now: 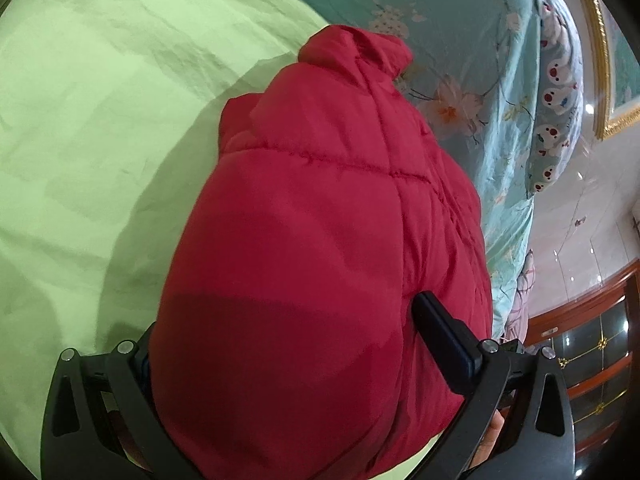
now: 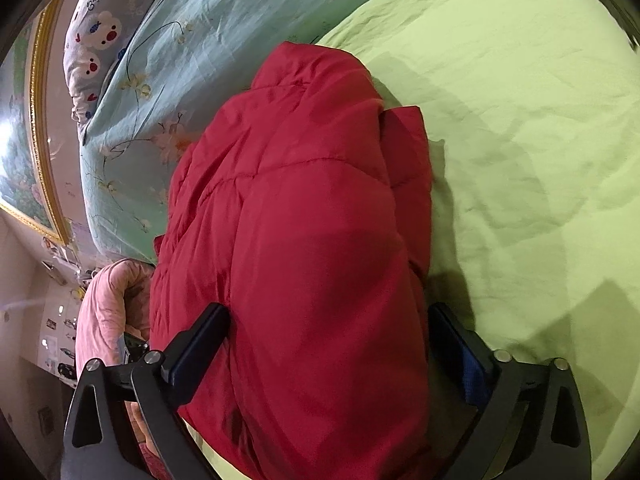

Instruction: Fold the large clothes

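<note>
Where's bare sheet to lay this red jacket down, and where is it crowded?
Bare green sheet spreads on the side of the red puffer jacket away from the floral quilt. The quilt side is crowded: quilt, cartoon-print pillow, pink fabric. Both hand-held grippers straddle the jacket.

I am working in a home bedroom. The surface under my rig is a bed with a creased light green sheet (image 1: 100, 120). Beside it lies a teal quilt with a flower print (image 1: 472, 92), a pillow printed with cartoon faces (image 1: 556, 92) and a pink blanket (image 2: 108, 304). A picture in a gold frame (image 2: 38, 128) hangs on the wall. A dark wooden cabinet with glass doors and gold trim (image 1: 592, 352) stands on a glossy pale tiled floor (image 1: 580, 216).
</note>
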Available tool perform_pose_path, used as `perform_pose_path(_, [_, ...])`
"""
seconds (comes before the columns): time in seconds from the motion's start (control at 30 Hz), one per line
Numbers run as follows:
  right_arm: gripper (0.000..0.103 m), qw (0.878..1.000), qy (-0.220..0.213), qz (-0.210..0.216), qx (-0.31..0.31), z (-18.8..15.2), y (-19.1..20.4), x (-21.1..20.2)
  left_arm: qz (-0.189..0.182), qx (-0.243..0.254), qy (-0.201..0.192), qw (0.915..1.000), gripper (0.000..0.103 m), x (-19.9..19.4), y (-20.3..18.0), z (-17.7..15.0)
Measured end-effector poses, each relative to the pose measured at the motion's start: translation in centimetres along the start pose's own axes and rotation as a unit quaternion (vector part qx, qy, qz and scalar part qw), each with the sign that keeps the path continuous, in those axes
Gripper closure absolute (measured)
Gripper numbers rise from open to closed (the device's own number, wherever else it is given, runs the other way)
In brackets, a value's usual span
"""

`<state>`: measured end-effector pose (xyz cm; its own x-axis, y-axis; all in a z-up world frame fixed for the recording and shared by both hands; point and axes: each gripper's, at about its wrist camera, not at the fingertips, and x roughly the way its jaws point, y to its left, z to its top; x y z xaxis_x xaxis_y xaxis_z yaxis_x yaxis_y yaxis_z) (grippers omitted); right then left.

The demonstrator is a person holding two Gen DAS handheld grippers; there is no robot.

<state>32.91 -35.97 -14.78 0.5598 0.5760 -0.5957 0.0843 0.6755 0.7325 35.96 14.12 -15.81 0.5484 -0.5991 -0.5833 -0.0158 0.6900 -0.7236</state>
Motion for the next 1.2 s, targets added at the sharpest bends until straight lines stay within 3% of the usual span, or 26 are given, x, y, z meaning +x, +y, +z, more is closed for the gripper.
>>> perform_pose_path(0.13, [0.011,1.0,-0.007,0.012,0.003,-0.1,0.1,0.3,-0.019,0.022,0.001,0.9996,0.005,0.6,-1.0,0.2])
perform_pose_path(0.27, [0.019,1.0,-0.012,0.016,0.009,-0.1,0.1,0.4,-0.012,0.048,-0.008,0.9987,0.025,0.4,-2.2,0.4])
perform_pose_path(0.37, [0.033,1.0,-0.01,0.019,0.01,0.0,0.3,0.4,-0.006,0.061,-0.016,0.998,0.039,0.0,-3.1,0.4])
perform_pose_path(0.43, [0.05,1.0,-0.012,0.021,0.005,0.0,0.7,0.1,-0.002,0.075,-0.024,0.9969,0.045,-0.5,-3.9,0.3])
perform_pose_path(0.53, [0.061,1.0,-0.012,0.021,-0.011,-0.1,1.7,-0.8,0.001,0.099,-0.034,0.9945,0.052,-1.5,-5.2,-0.2])
perform_pose_path(0.83, [0.067,1.0,-0.005,0.027,-0.004,-2.0,2.9,-2.7,0.003,0.113,-0.037,0.9929,0.057,-5.1,-6.6,-2.5])
perform_pose_path(1.2, [0.069,0.999,0.01,0.036,-0.039,-9.4,6.0,-8.3,0.005,0.112,-0.043,0.9928,0.057,-13.3,-6.8,-10.6])
